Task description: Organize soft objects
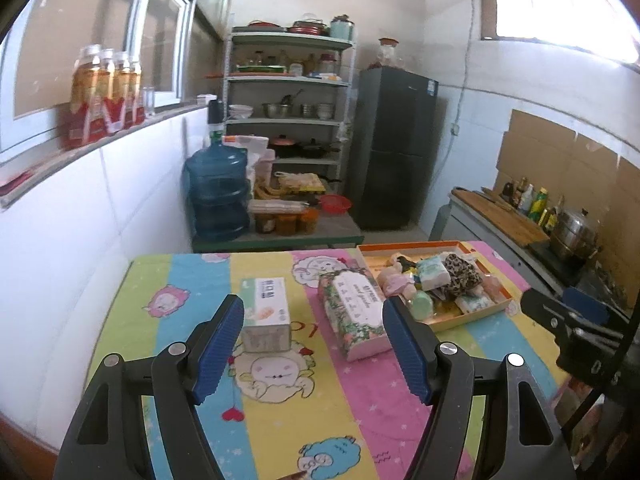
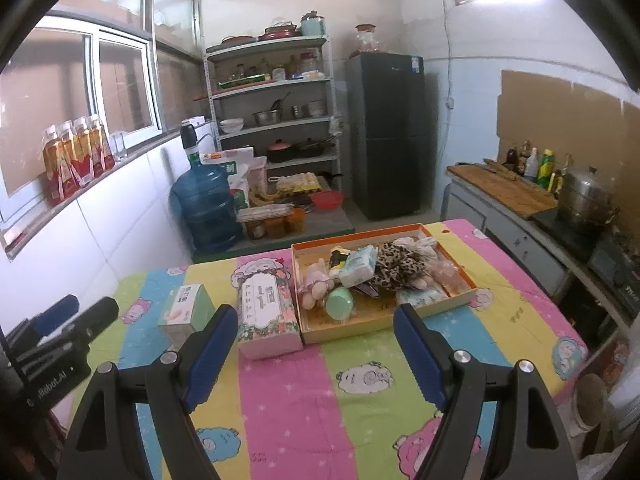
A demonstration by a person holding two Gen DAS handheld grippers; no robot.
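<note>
An orange-rimmed tray (image 2: 460, 304) (image 1: 472, 318) on the table holds a heap of soft things: a leopard-print cloth (image 2: 398, 266) (image 1: 460, 276), tissue packs (image 2: 360, 266), a pink plush (image 2: 316, 286) and a green round item (image 2: 340, 304) (image 1: 422, 304). A floral tissue box (image 2: 266, 312) (image 1: 354, 312) lies left of the tray. A small green-white box (image 2: 188, 308) (image 1: 266, 314) stands further left. My left gripper (image 1: 314, 346) is open and empty, above the table before both boxes. My right gripper (image 2: 310, 354) is open and empty, before the tray.
The table has a striped cartoon cloth (image 2: 288, 396). Behind it stand a blue water jug (image 2: 206, 210), a shelf rack (image 2: 276, 120) and a dark fridge (image 2: 386, 136). A counter with a pot (image 2: 586, 196) runs along the right. Bottles (image 1: 104, 92) stand on the left sill.
</note>
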